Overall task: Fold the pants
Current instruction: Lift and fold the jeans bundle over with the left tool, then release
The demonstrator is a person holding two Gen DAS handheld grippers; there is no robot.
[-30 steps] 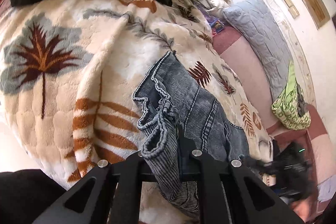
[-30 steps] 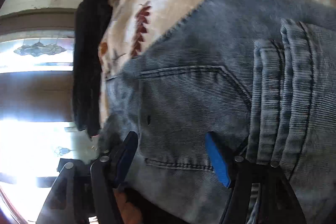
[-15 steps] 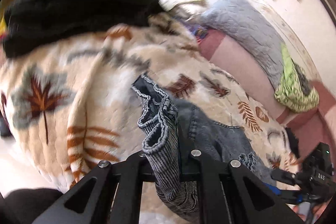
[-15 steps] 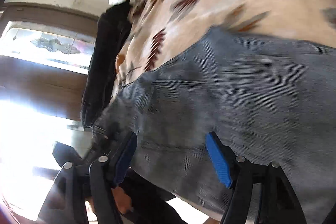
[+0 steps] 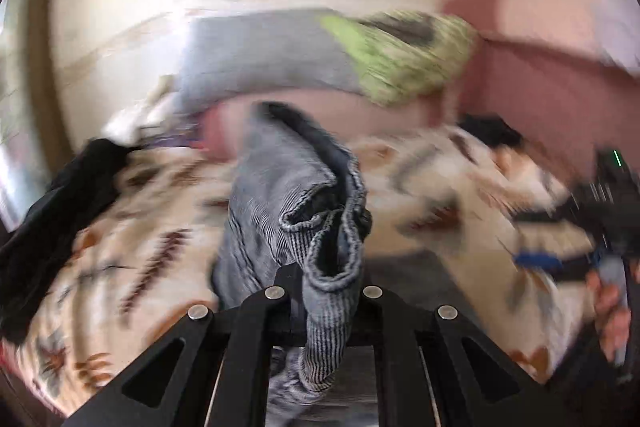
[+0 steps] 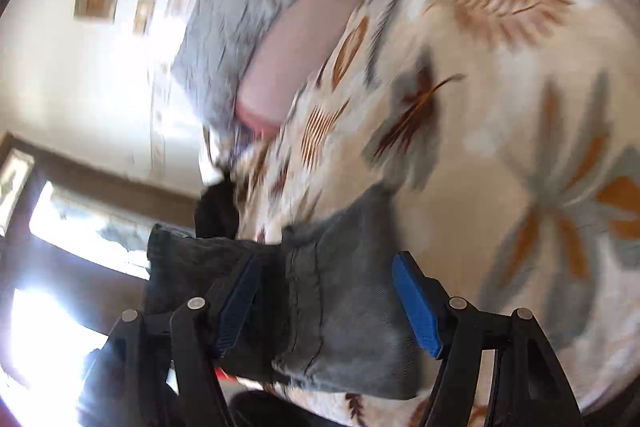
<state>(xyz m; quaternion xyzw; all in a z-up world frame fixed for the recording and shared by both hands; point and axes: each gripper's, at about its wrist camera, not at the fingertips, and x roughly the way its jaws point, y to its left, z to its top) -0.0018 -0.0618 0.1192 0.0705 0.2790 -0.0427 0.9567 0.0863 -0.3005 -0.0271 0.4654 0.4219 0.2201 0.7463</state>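
Bunching in thick ribbed folds, the grey-blue denim pants [image 5: 296, 203] rose from the left gripper [image 5: 324, 291], whose black fingers were clamped on a frayed, stitched hem. Beneath lay a plush cream blanket [image 5: 432, 179] printed with rust and grey leaves, spread over the bed; a black garment [image 5: 68, 203] sat at its far edge, a grey quilted pillow [image 5: 264, 55] beyond. The right gripper [image 6: 326, 303] pointed across the blanket [image 6: 500, 107] with its blue-padded fingers [image 6: 416, 303] spread wide apart, pants fabric [image 6: 344, 291] lying loosely between them, ungripped.
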